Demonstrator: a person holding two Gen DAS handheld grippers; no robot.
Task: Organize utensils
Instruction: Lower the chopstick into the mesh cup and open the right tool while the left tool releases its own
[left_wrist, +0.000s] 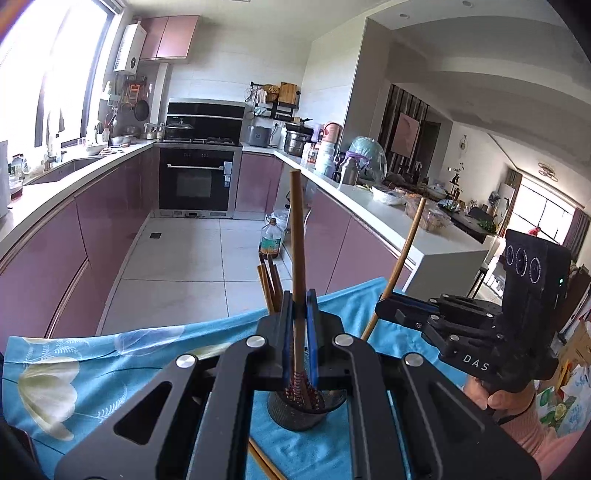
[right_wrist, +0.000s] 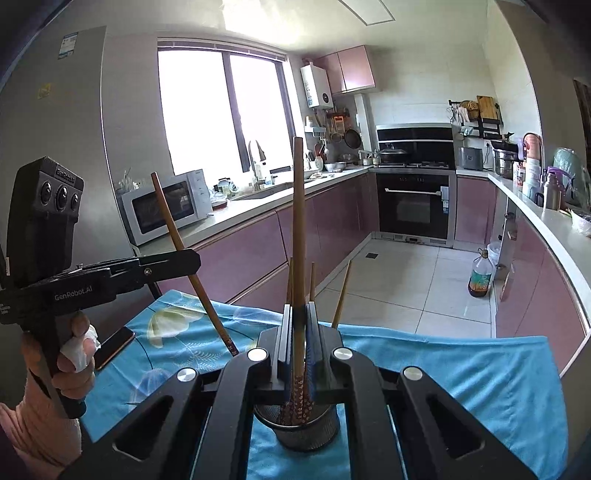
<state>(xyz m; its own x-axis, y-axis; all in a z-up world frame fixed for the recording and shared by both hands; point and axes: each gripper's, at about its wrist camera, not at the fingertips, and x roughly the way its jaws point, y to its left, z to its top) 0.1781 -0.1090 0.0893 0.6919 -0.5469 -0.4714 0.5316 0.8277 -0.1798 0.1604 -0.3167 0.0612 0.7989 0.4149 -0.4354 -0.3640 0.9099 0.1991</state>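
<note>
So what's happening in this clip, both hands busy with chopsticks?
A person holds a pair of tongs in each hand, and each is shut on one chopstick. The left tongs grip a chopstick, the right tongs grip another chopstick. Both hang above a mesh cup on the blue cloth that already holds several chopsticks. Another chopstick lies on the cloth.

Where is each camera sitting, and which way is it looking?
Left wrist view: sits on the left gripper, looks along its fingers over the blue cloth toward the oven; the right gripper and the hand holding it show at right.
Right wrist view: sits on the right gripper, looks toward the window and oven; the left gripper and its hand show at left.
Shared: each gripper is shut on a chopstick above the mesh cup.
</note>
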